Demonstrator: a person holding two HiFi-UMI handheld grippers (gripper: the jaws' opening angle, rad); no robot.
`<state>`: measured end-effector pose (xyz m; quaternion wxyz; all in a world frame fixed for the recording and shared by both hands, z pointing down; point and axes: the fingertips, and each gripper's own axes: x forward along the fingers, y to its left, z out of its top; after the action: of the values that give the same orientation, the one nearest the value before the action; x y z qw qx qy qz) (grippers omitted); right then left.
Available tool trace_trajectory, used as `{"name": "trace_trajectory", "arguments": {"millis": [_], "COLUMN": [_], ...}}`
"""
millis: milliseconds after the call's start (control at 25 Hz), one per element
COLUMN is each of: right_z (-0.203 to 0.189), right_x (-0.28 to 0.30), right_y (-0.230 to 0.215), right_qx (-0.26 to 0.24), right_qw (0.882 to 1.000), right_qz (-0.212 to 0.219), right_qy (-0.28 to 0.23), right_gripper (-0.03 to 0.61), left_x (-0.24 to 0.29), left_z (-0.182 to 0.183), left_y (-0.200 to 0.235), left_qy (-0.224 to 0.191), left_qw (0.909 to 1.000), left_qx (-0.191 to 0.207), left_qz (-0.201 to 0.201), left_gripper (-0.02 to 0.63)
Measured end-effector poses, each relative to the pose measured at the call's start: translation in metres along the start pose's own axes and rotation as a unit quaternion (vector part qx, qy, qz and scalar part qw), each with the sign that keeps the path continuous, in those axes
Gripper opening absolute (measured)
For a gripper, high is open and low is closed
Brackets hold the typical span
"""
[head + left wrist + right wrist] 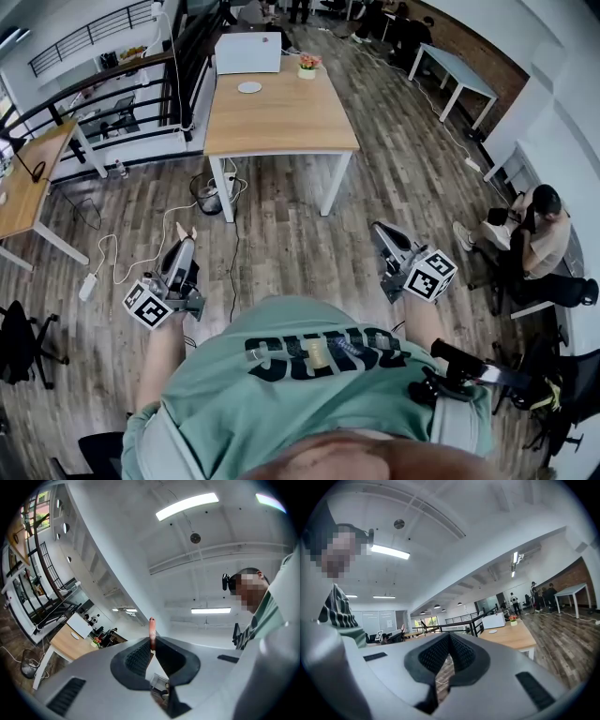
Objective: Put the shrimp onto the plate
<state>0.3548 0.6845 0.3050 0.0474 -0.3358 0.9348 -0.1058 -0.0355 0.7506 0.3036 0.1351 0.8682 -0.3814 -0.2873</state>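
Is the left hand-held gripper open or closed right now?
Shut. In its own view the left hand-held gripper has its jaws pressed together on the pink shrimp, which sticks up past them.

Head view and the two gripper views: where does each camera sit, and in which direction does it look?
Head view: on the person's head, facing steeply down at the floor and table; shows the shirt, left gripper and right gripper.
Left gripper view: on that gripper, tilted up at the ceiling; jaws shut on the shrimp, shirt at right.
Right gripper view: on that gripper, facing toward the table; jaws shut, empty, shirt at left.
Shared: head and right gripper views both show the table with the plate.
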Motion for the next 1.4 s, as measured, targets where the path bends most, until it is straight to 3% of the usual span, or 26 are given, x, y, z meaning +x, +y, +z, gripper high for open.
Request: {"name": "trace_trajectory", "arguments": {"millis": [160,440,720,880,1160,1400], "right_z": [0.003,0.004,0.005,0.001,-0.022,-0.015], "right_x": [-0.015,-0.056,-0.091,-0.097,-0.079,-0.011], "right_y": [-0.007,-0.057,-0.077,-0.085,-0.101,-0.084], "right_qx": [0.000,0.001,-0.041,-0.037,-0.010,-0.028], "right_qw": [1.000,1.000,0.999,0.999,1.000,1.000], "right_qz": [-0.002,-0.005,-0.002,0.005,0.014,0.015], "right_qy": [-0.008,-0.008,0.000,-0.006,0.001,0.001], "right_gripper": [0.005,0.005,0.005,0.005,0.005,0.005], "left_x": [0.011,0.057,0.080,0.090,0.104,0.083], "left_z": [-0.005,-0.045,-0.079,-0.089,-0.094,-0.063], "left_y": [-0.012,-0.045,-0.073,-0.078,-0.066,-0.008], "left_qy": [0.003,0.013,0.037,0.054,0.066,0.046], "left_qw": [1.0000,0.9998,0.9993,0.9986,0.9978,0.9989], "left_qx": [0.004,0.008,0.008,0.001,0.003,-0.009], "left_qz": [-0.006,-0.009,-0.002,0.005,0.004,0.001], "left_gripper": [0.034,0.034,0.034,0.034,0.034,0.034]}}
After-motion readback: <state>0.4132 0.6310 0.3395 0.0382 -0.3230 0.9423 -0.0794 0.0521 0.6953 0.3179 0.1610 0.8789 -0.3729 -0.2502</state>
